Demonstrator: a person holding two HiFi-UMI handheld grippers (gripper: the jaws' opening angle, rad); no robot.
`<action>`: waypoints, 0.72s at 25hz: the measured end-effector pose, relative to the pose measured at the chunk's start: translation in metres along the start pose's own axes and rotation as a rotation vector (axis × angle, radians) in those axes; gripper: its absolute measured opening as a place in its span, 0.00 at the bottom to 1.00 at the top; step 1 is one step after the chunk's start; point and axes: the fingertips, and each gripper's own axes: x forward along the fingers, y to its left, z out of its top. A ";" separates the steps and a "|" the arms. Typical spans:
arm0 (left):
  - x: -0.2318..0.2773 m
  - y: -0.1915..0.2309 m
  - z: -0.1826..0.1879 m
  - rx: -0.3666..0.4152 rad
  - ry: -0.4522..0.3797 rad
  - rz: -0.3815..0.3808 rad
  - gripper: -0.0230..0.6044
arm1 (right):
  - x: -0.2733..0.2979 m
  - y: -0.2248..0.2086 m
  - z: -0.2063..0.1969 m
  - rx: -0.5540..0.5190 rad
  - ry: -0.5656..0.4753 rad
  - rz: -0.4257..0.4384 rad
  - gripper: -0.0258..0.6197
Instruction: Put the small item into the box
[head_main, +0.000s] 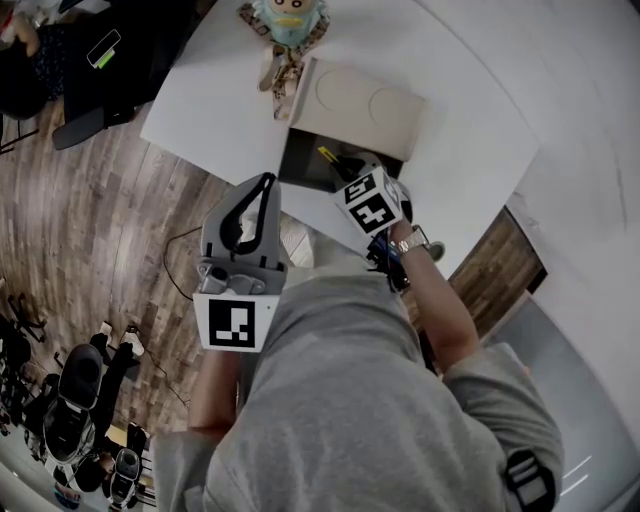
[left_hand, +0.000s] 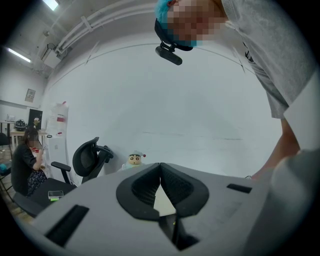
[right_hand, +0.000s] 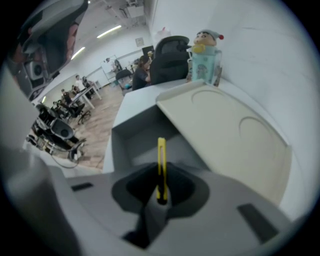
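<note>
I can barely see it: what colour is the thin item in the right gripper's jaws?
The thin item is yellow, clearest in the right gripper view.

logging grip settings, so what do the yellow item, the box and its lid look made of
Yellow item: thin, bright, evenly coloured strip, probably plastic; it stands stiff in the right hand-held gripper. Box: matte grey, flat walls, sharp corners, likely cardboard. Lid: matte cream sheet with pressed circles, cardboard or moulded plastic, unclear.
</note>
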 end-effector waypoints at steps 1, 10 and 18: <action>0.000 0.000 -0.001 0.000 0.001 0.001 0.09 | 0.002 -0.001 -0.001 0.002 0.006 -0.003 0.15; -0.002 0.004 -0.006 -0.007 0.020 0.010 0.09 | 0.015 -0.006 -0.008 0.001 0.049 -0.005 0.15; 0.001 0.006 -0.004 -0.004 0.011 0.007 0.09 | 0.019 -0.007 -0.010 0.013 0.061 -0.005 0.15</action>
